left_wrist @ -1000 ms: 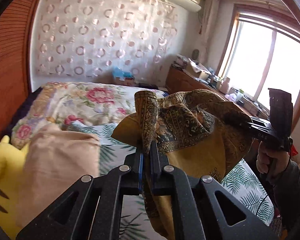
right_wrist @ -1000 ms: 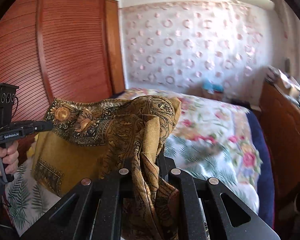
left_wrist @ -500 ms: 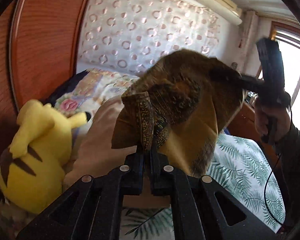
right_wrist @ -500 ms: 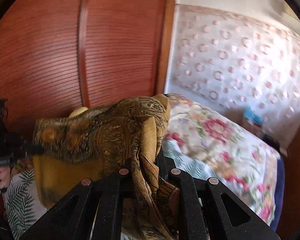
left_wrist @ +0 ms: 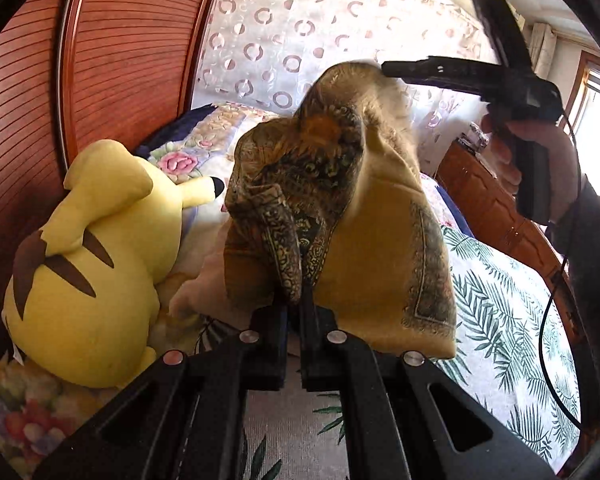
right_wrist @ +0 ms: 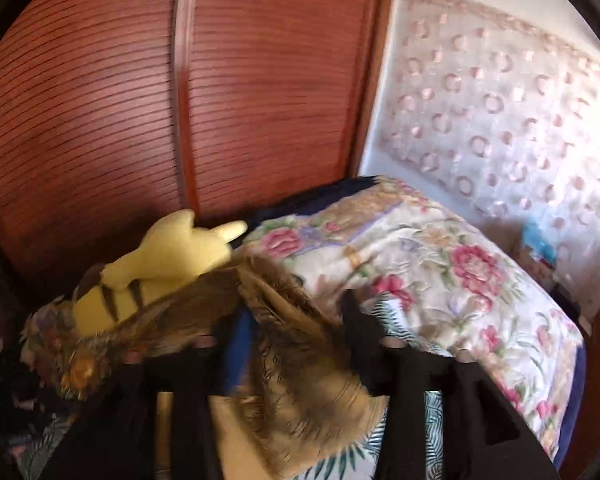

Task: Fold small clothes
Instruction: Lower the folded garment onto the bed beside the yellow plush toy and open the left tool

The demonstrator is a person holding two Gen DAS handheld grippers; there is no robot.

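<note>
Only the left wrist view shows the person's right hand [left_wrist: 540,160], raised on the right with the right gripper [left_wrist: 392,69] reaching leftward to the top of the mustard-yellow patterned scarf [left_wrist: 384,240]; only the right wrist view shows the flowered quilt [right_wrist: 440,264] spread behind the scarf [right_wrist: 300,360] toward the curtain [right_wrist: 500,100] with pink rings. The left gripper [left_wrist: 294,304] has its jaws pressed together on a gathered dark-bordered edge of the scarf, and the cloth rises and billows above and beyond its tips. The right gripper [right_wrist: 288,320] has just been opening its jaws: they stand well apart with the scarf draped loosely between them and over the lower frame, the pads no longer pinching it. The scarf hangs over the bed [left_wrist: 500,320], whose sheet has a green leaf print, just right of the yellow plush toy [left_wrist: 92,264], with a beige pillow [left_wrist: 204,284] partly hidden behind its lower left side. The right wrist view is badly motion-blurred, so the scarf's edges and the gripper's fingers smear; the plush toy [right_wrist: 160,264] shows there only in part, behind the scarf's left end, against the reddish slatted wardrobe [right_wrist: 140,100].
</note>
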